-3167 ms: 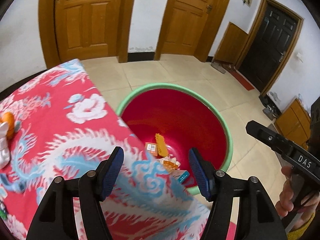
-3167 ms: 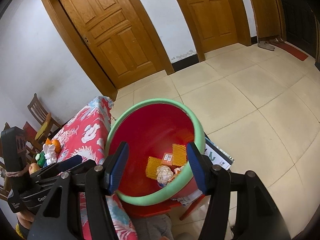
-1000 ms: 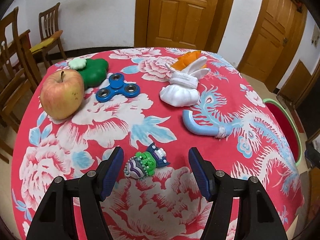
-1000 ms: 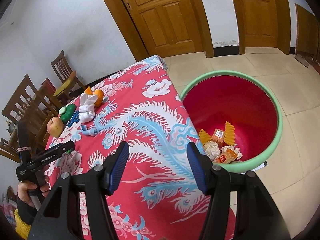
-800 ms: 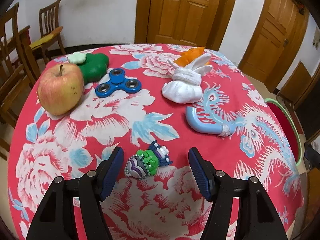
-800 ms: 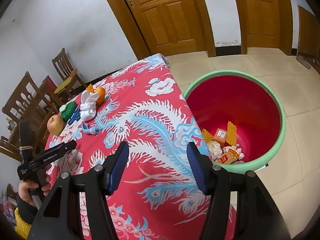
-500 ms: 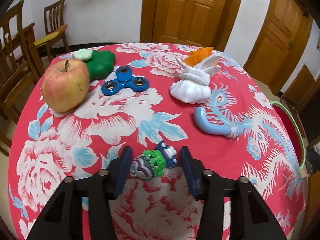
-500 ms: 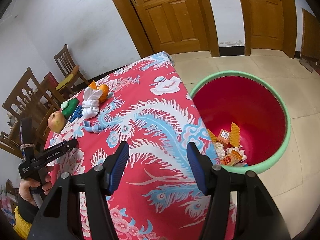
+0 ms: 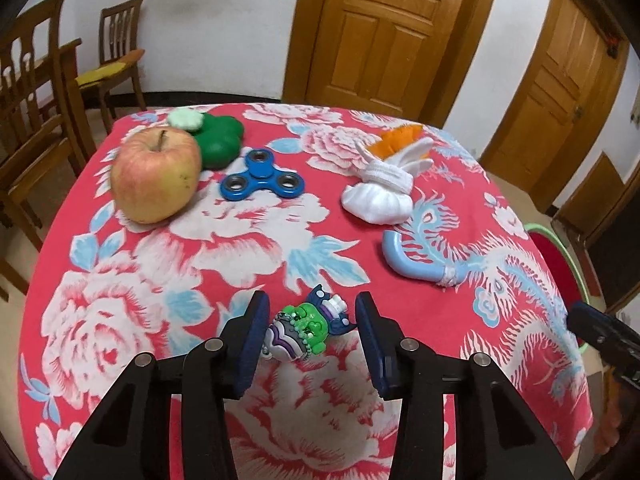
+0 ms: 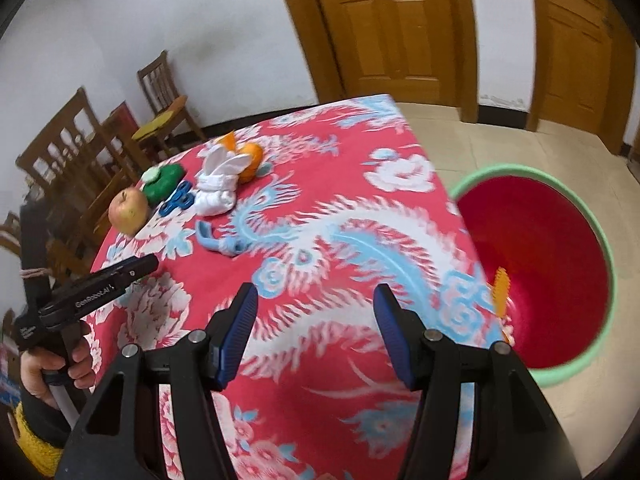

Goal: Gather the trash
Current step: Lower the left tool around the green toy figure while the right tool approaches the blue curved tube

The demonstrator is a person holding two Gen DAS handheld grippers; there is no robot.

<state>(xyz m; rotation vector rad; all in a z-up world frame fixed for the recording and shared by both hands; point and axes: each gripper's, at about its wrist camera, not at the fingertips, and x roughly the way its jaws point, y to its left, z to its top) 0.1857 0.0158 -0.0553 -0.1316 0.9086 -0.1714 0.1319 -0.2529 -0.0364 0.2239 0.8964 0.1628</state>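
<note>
Two pads of my left gripper have just been closing around the small green-and-purple toy on the tablecloth; the left pad touches, the right shows a sliver of gap. Its long axis runs eight to two o'clock. My right gripper hangs released, empty; the bin lies at three o'clock.

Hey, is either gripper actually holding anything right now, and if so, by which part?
The right gripper is open and empty. The left gripper, jaws just closing, straddles the small green-and-purple toy charm across its sides; a firm grip cannot be told.
</note>
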